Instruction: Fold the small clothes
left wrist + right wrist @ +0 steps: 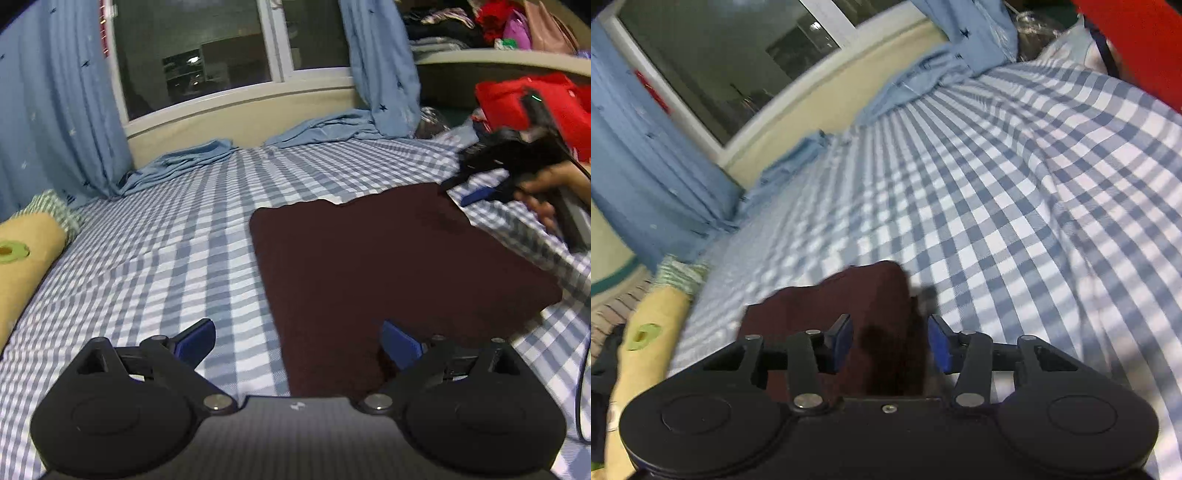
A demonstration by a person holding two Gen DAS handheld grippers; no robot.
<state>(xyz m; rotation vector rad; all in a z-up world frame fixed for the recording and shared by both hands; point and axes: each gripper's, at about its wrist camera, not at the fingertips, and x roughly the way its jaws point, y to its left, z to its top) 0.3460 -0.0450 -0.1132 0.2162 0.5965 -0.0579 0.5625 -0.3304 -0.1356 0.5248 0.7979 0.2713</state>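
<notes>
Maroon cloth (402, 266): a dark, wine-coloured small garment lies flat on the checked bedsheet (177, 236), well short of the window (192, 55) and off to the side away from the rolled tan pillow (26, 247).
Shape of the cloth: a neat, nearly square panel with straight edges in the left wrist view; it reads as already folded at least once, though the layers cannot be counted.
Far edge of the cloth: slightly wavy, with a sliver of white showing just beyond it.
Left gripper (297, 345): jaws spread wide and empty, hovering above the near edge of the cloth, one blue pad over the sheet and one over the cloth.
Right gripper (890, 345): jaws apart with nothing pinched; the cloth lies beneath and between them, apparently let go.
Right gripper seen from the left: blurred, held in a hand (543, 192) at the cloth's far corner.
Done: the cloth is flattened and squared.
Left: possibly one more fold to halve it, then setting it aside; no other unfolded small clothes can be made out on the sheet.
</notes>
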